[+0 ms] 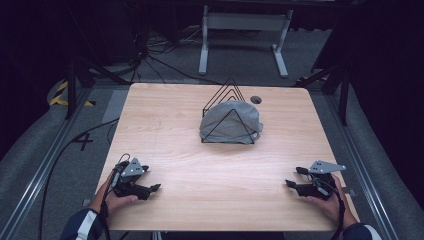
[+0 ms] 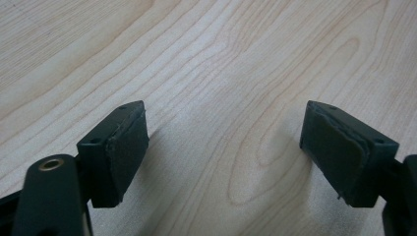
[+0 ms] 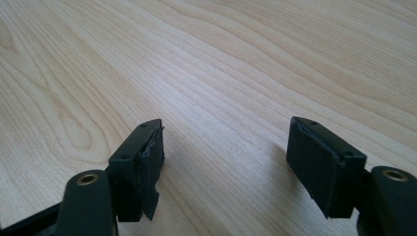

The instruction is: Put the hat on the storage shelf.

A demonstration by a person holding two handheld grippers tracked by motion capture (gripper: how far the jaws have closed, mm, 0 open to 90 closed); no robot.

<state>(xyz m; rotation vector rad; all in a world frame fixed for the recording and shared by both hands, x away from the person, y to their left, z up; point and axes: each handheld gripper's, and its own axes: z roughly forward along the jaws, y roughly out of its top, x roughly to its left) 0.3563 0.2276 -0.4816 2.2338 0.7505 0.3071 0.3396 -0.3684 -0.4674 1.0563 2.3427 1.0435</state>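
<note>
A grey cap (image 1: 227,120) lies in a black wire rack (image 1: 225,91) at the back middle of the wooden table (image 1: 165,125). Near the front left corner a hand holds my left gripper (image 1: 154,190), its jaws pointing right, well apart from the cap. The left gripper view shows it (image 2: 223,135) open low over bare wood, nothing between the pads. My right gripper (image 1: 293,176) rests in a hand near the front right corner, jaws pointing left. In the right gripper view it (image 3: 226,145) stands open too, with bare table between its fingers.
A small dark round hole (image 1: 256,99) sits in the tabletop just behind the rack. Cables (image 1: 150,55) and a white stand's legs (image 1: 242,45) lie on the floor beyond the table. Metal rails (image 1: 45,165) run along both sides.
</note>
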